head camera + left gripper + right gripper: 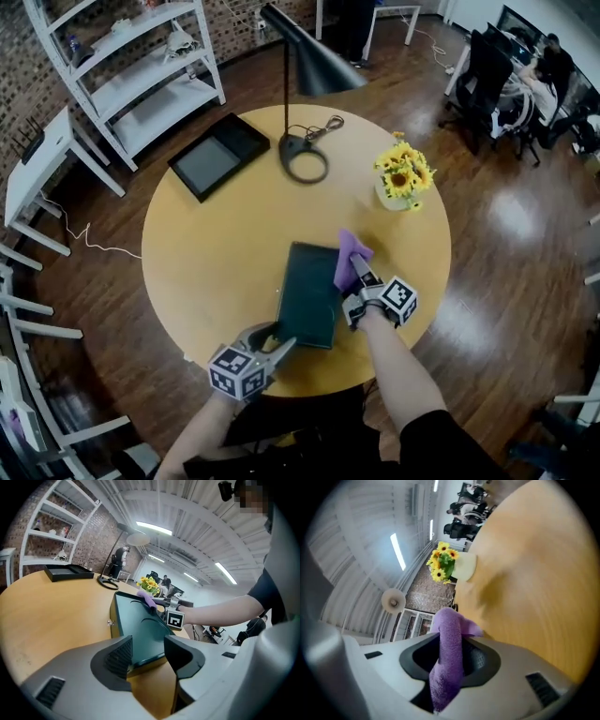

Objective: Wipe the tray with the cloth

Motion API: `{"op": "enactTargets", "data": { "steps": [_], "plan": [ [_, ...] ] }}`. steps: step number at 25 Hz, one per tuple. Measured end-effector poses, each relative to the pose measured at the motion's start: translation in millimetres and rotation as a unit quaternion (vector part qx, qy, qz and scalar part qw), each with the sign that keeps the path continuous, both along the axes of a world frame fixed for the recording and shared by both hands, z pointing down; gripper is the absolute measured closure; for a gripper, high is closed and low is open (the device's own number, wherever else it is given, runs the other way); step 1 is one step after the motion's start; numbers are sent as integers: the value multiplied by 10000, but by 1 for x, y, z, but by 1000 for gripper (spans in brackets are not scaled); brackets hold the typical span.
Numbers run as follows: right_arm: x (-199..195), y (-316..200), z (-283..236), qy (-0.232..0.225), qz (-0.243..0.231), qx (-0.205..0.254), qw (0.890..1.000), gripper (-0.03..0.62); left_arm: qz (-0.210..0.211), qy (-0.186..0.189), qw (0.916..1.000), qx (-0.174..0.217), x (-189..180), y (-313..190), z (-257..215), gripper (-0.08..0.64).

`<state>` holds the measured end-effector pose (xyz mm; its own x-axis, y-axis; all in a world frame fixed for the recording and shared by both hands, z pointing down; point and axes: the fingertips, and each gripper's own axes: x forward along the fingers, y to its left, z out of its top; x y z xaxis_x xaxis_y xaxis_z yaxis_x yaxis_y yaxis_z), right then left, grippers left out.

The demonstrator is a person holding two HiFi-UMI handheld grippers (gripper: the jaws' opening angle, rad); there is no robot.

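**Tray (305,298) on the table, cloth at its far right corner**

The tray is dark green, flat and long, with a low raised rim. It lies on the round yellow wooden table (211,253), close to the person's side.

The head view shows the whole tray from above, and both grippers at once. The left gripper (277,339) is at the tray's near left corner. The right gripper (359,275) is at the tray's far right corner with the soft purple cloth (349,253). Past the tray stands a black lamp (305,66). Past the tray and to the right is a pot of yellow sunflowers (403,176). Far past the tray, to the left, lies a black square tray (217,155).

The left gripper view shows what the head view cannot. The tray's floor shines a little and has curved shapes pressed into it. The jaws stand partly apart with the tray's near corner between them, and the pads look to be pressed on its edges.

The right gripper view shows how the cloth is held. The jaws are clamped on it, and it sticks up between them in a thick fuzzy fold. Here the table top is blurry. The tray shows only in the other two views.
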<state>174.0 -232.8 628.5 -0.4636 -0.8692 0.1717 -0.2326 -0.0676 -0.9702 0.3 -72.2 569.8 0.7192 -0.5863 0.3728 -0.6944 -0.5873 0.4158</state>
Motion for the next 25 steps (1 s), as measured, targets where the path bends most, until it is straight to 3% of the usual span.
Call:
{"op": "enactTargets", "data": {
  "steps": [3, 7, 11, 17, 23, 25],
  "plan": [
    [-1, 15, 15, -330, 190, -320, 9988, 476, 184, -117, 9997, 93, 2, 1, 3, 362],
    [-13, 57, 31, -560, 7, -656, 9963, 479, 309, 25, 9995, 0, 0, 1, 4, 362],
    [-19, 91, 39, -606, 21, -699, 9957, 480, 364, 61, 9993, 43, 0, -1, 3, 367],
    [-20, 123, 42, -298, -42, -673, 9973, 481, 374, 121, 9992, 32, 5, 2, 2, 367],
    [-30, 151, 37, -676, 135, -784, 9945, 480, 416, 188, 9989, 91, 8, 5, 1, 369],
    [-33, 163, 38, -776, 192, -786, 9937, 480, 482, 172, 9986, 158, 11, 8, 1, 407]
  ]
}}
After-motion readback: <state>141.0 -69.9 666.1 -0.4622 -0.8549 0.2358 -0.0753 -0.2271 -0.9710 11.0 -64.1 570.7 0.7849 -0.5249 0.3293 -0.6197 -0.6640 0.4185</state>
